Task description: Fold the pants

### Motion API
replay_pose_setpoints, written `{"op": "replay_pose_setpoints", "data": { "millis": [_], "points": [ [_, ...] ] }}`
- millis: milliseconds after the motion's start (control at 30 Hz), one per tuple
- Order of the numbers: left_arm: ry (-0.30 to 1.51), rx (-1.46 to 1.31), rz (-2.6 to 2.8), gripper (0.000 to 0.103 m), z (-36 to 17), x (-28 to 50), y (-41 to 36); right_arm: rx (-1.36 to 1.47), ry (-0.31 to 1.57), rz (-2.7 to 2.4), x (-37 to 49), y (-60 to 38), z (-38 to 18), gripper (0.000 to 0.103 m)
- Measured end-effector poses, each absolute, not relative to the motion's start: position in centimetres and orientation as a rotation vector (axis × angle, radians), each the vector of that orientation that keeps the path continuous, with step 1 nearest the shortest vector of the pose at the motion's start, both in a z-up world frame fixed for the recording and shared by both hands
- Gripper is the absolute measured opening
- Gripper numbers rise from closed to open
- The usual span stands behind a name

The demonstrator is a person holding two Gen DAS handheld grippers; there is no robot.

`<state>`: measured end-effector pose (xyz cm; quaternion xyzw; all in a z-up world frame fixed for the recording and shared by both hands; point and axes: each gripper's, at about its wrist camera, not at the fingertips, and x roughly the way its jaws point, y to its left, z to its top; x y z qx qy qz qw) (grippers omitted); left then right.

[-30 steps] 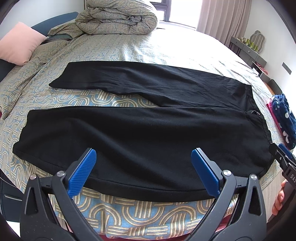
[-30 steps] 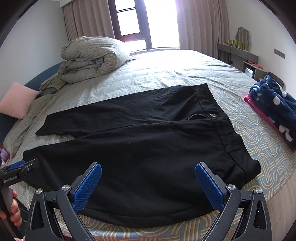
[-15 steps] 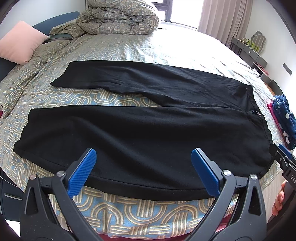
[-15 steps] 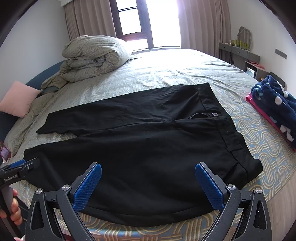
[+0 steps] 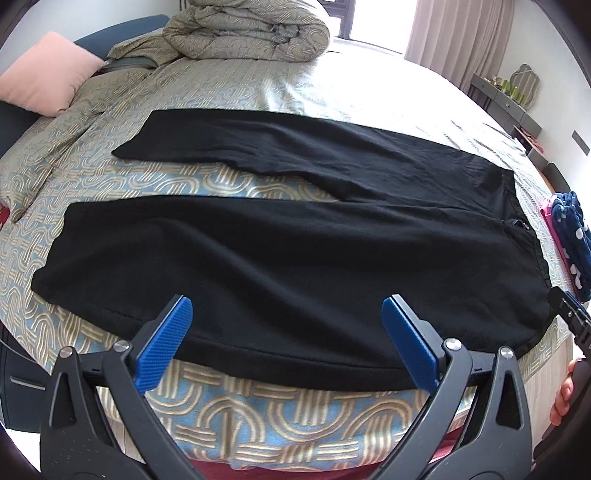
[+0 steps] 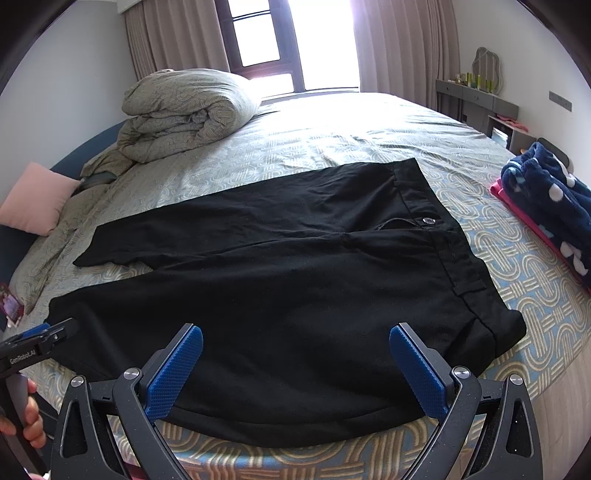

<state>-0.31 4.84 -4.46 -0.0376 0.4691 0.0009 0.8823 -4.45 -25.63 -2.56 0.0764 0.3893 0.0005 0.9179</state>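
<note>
Black pants [image 5: 295, 251] lie flat and spread on the bed, legs apart to the left, waistband to the right. In the right wrist view the pants [image 6: 295, 288] show a waistband with a silver button [image 6: 429, 220]. My left gripper [image 5: 286, 317] is open and empty, hovering over the near leg's lower edge. My right gripper [image 6: 295, 343] is open and empty, above the near hip area. The right gripper shows at the edge of the left wrist view [image 5: 569, 317]; the left gripper shows in the right wrist view [image 6: 33, 343].
The bed [image 5: 258, 406] has a patterned sheet. A rolled duvet [image 5: 251, 33] and pink pillow [image 5: 44, 88] sit at the far side. A navy dotted blanket [image 6: 546, 199] on a pink item lies at the right. A grey side table [image 6: 476, 99] stands by the wall.
Both grippers have eased slightly forward and up over the bed; the pants have not moved and both grippers stay open.
</note>
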Motion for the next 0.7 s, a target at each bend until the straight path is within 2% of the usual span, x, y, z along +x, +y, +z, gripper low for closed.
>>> {"op": "replay_pose_setpoints", "data": {
  "millis": [533, 700],
  "points": [
    [1.071, -0.331, 0.26, 0.102, -8.5, -1.9, 17.3, 0.595, 0.992, -0.123, -7.2, -35.1, -6.4, 0.102],
    [1.061, -0.468, 0.257, 0.102, -9.5, -2.0, 19.8, 0.583, 1.007, -0.149, -8.1, -35.5, -7.1, 0.101]
  ]
}}
